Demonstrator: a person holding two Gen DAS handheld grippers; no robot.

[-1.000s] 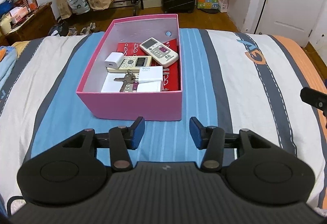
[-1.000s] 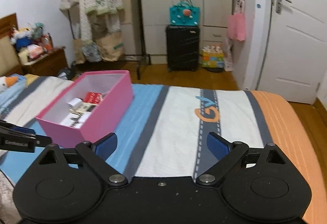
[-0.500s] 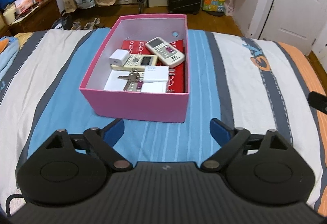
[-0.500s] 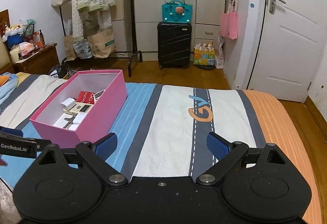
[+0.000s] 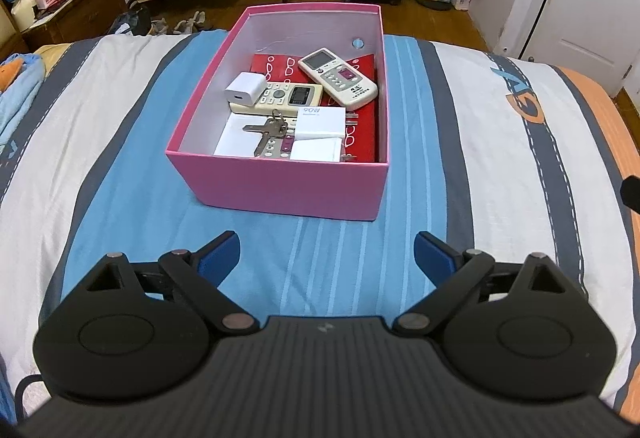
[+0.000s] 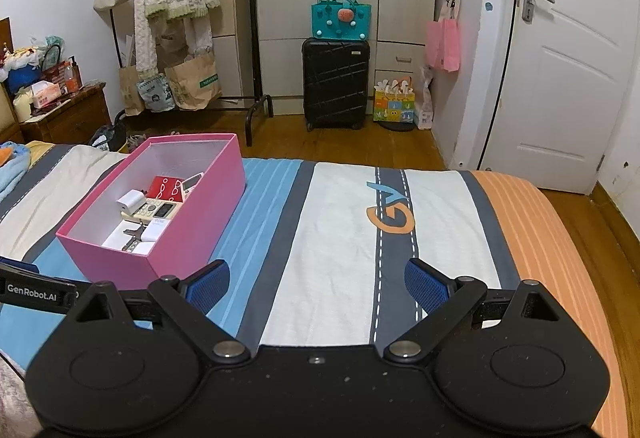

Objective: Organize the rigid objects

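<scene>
One striped bed [image 6: 344, 238], prob. bedroom.

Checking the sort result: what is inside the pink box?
Inside the pink box: two remotes, a white charger, keys, white boxes, all on red packaging. Anything beneath is covered.

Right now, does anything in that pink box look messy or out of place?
Nothing is spilled or broken. The things in the pink box just lie loosely heaped: one remote sits askew across the red case, and the keys rest on top.
</scene>
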